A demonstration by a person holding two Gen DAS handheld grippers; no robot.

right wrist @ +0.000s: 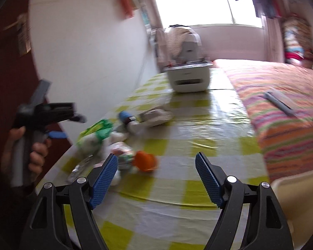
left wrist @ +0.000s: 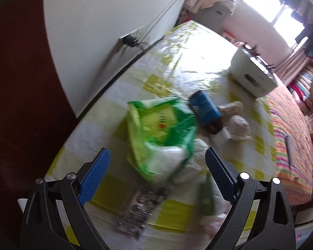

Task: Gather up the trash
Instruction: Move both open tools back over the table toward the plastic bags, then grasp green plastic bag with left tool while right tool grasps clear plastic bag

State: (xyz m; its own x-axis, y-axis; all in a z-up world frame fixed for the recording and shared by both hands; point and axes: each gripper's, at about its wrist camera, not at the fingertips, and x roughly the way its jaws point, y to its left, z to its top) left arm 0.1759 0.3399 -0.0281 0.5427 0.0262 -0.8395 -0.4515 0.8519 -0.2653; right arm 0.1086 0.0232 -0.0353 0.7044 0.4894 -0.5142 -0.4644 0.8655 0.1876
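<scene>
Left wrist: both tools, left tool (left wrist: 157, 162) and right tool (right wrist: 156, 164), released, approach step; next, clench on green bag (left wrist: 162, 129) just ahead on table (left wrist: 198, 66).

Yellow-green and white checked tablecloth (right wrist: 177, 145), green bag (left wrist: 162, 129), orange-striped bedcover (right wrist: 281, 104)

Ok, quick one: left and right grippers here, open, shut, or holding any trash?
Left gripper: open, holding nothing, above the green bag.
Right gripper: open, empty, over the table.
</scene>
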